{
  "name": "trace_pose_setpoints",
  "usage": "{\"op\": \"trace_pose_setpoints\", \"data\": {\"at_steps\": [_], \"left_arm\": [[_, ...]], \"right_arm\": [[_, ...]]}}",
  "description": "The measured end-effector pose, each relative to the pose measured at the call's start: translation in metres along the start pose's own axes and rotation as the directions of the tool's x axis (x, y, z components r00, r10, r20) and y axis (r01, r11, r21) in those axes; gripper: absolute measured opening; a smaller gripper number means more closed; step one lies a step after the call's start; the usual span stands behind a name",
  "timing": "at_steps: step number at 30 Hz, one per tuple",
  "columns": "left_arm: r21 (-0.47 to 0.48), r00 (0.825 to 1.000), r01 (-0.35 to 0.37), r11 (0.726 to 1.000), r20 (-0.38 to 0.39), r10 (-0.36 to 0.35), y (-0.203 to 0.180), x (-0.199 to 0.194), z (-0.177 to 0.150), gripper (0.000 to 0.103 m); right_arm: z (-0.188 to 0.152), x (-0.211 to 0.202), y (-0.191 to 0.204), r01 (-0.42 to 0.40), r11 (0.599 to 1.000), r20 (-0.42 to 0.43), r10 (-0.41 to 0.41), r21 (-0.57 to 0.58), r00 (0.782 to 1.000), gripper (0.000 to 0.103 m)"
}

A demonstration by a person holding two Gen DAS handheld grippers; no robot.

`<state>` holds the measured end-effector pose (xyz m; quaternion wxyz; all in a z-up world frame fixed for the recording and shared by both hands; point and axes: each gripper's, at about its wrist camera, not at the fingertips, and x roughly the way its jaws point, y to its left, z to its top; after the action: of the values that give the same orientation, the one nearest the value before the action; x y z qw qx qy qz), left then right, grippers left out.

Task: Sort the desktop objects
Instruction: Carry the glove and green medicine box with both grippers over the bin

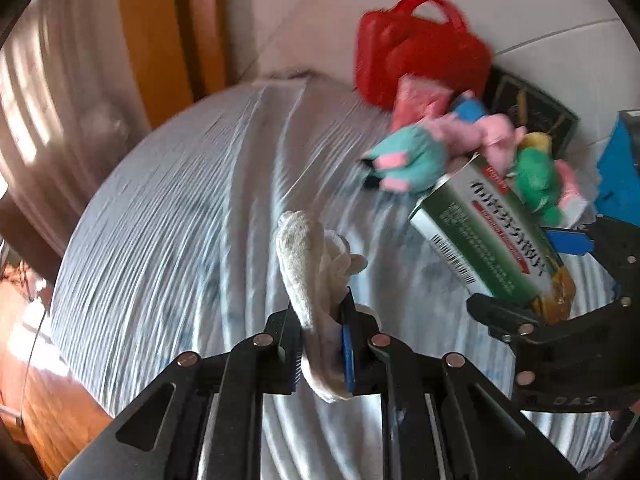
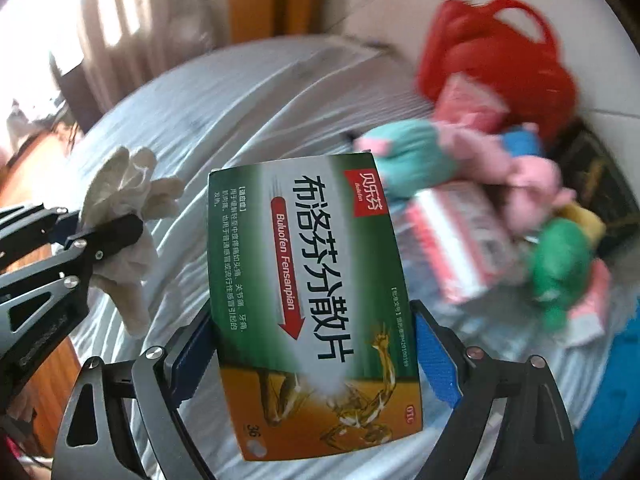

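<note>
My left gripper [image 1: 320,320] is shut on a white knit glove [image 1: 308,256] and holds it above the pale striped cloth [image 1: 180,220]. The glove [image 2: 128,200] and left gripper [image 2: 100,236] also show at the left of the right wrist view. My right gripper [image 2: 316,344] is shut on a green and orange medicine box [image 2: 312,288] and holds it in the air. In the left wrist view the box [image 1: 492,240] and right gripper [image 1: 560,284] sit at the right.
A pile lies at the far right: a red handbag [image 1: 420,48], pink and teal plush toys [image 1: 440,144], a green plush [image 1: 536,184], a red-white box [image 2: 460,240], a dark book [image 1: 532,108] and something blue [image 1: 620,176]. Curtain and wooden frame stand behind.
</note>
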<state>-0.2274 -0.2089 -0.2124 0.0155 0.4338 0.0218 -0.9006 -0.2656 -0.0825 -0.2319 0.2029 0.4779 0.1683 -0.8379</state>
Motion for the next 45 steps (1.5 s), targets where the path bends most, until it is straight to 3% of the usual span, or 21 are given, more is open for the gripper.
{"op": "trace_pose_setpoints", "data": {"at_steps": [6, 10, 13, 17, 21, 27, 30, 33, 36, 42, 45], "left_arm": [[0.097, 0.991, 0.082, 0.992, 0.098, -0.091, -0.054, -0.041, 0.028, 0.015], [0.198, 0.971, 0.145, 0.969, 0.160, -0.178, -0.102, -0.071, 0.043, 0.015], [0.274, 0.945, 0.199, 0.941, 0.199, -0.258, -0.143, -0.094, 0.056, 0.015], [0.379, 0.894, 0.273, 0.885, 0.240, -0.378, -0.205, -0.128, 0.072, 0.015], [0.483, 0.828, 0.340, 0.807, 0.254, -0.501, -0.276, -0.167, 0.084, 0.015], [0.586, 0.746, 0.448, 0.675, 0.171, -0.643, -0.378, -0.207, 0.080, 0.015], [0.635, 0.719, 0.475, 0.610, 0.121, -0.685, -0.424, -0.222, 0.068, 0.015], [0.670, 0.709, 0.496, 0.552, 0.054, -0.703, -0.469, -0.233, 0.055, 0.015], [0.699, 0.716, 0.501, 0.510, -0.004, -0.698, -0.506, -0.240, 0.038, 0.015], [0.723, 0.747, 0.507, 0.469, -0.096, -0.658, -0.546, -0.245, 0.012, 0.015], [0.726, 0.742, 0.522, 0.448, -0.127, -0.658, -0.546, -0.243, 0.013, 0.015]], "right_arm": [[-0.010, -0.078, -0.050, 0.118, 0.982, 0.121, -0.136, 0.149, 0.983, 0.090], [-0.031, -0.146, -0.089, 0.199, 0.941, 0.192, -0.257, 0.275, 0.947, 0.090], [-0.048, -0.190, -0.110, 0.255, 0.900, 0.223, -0.346, 0.353, 0.911, 0.090], [-0.080, -0.255, -0.141, 0.323, 0.819, 0.245, -0.475, 0.475, 0.845, 0.090], [-0.121, -0.315, -0.175, 0.399, 0.707, 0.219, -0.611, 0.584, 0.761, 0.090], [-0.194, -0.381, -0.228, 0.478, 0.520, 0.104, -0.747, 0.708, 0.657, 0.090], [-0.231, -0.401, -0.254, 0.512, 0.434, 0.029, -0.783, 0.741, 0.622, 0.090], [-0.260, -0.410, -0.277, 0.531, 0.380, -0.032, -0.791, 0.757, 0.611, 0.090], [-0.282, -0.409, -0.297, 0.545, 0.340, -0.081, -0.790, 0.766, 0.608, 0.090], [-0.325, -0.401, -0.330, 0.543, 0.307, -0.142, -0.760, 0.782, 0.635, 0.090], [-0.337, -0.397, -0.334, 0.546, 0.306, -0.157, -0.748, 0.780, 0.644, 0.090]]}}
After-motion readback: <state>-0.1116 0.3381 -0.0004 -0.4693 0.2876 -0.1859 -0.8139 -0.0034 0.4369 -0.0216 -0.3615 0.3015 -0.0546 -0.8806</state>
